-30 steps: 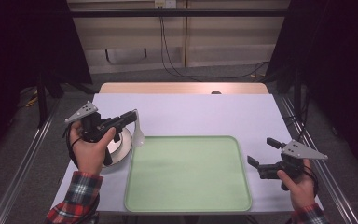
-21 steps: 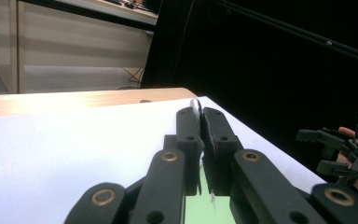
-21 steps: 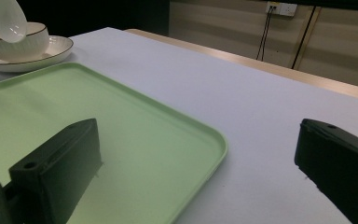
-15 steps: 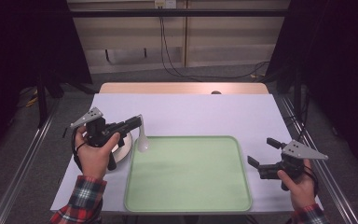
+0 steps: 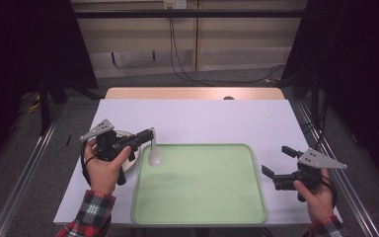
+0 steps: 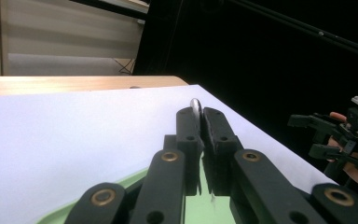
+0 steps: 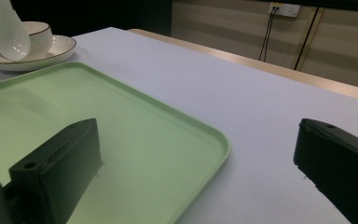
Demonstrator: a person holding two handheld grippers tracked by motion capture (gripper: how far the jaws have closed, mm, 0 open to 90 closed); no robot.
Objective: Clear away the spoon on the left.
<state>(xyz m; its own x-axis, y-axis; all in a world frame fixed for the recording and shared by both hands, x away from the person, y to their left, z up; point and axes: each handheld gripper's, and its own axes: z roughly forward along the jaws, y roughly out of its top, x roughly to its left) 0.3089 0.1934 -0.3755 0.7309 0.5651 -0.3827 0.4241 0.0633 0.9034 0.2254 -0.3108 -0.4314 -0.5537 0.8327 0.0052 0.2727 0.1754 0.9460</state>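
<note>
A white ceramic spoon [image 5: 153, 155] hangs bowl-down from my left gripper [image 5: 150, 132], just over the left rim of the green tray [image 5: 197, 146]. The left jaws are shut on its handle, whose tip [image 6: 196, 105] pokes up between them at my left gripper [image 6: 200, 114]. Under that hand sit a white plate [image 5: 133, 160] and a bowl [image 7: 28, 32]; the right gripper view shows the spoon [image 7: 11, 37] in front of the bowl. My right gripper [image 5: 274, 159] rests low beside the tray's right edge, jaws open around nothing [image 7: 196, 130].
The tray [image 7: 144, 140] lies bare on a white table cover [image 5: 202, 118]. A wooden table edge [image 5: 192, 93] runs along the back. Metal rails flank both sides. The other hand's gripper [image 6: 326, 135] shows far off in the left gripper view.
My left gripper has shifted a little toward the tray and nearer me, carrying the spoon with it. The right gripper has stayed put.
</note>
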